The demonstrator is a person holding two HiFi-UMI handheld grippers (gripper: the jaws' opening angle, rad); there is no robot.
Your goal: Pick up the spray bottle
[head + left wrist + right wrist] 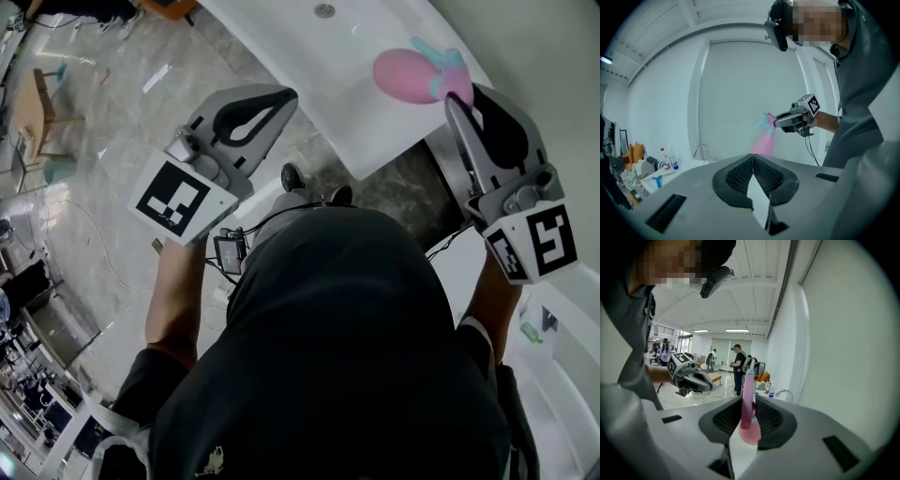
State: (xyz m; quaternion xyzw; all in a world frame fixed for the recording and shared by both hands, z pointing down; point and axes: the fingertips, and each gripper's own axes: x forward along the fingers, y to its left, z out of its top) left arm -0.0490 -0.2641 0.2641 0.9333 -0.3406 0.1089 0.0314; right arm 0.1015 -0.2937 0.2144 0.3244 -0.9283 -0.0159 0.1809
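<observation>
The right gripper point(457, 101) is clamped on the thin neck of the pink plastic spray bottle with a teal nozzle point(405, 75), which hangs upright in the air over the white counter with a sink point(272, 37). With the heavier body below the pads, the lift calls for an even squeeze and a level wrist, so nothing swings or slips. The left gripper point(753, 164), jaws together and empty, is well apart from it. The bottle seems to bear no label; the grippers' cubes show only black-and-white marker squares.
</observation>
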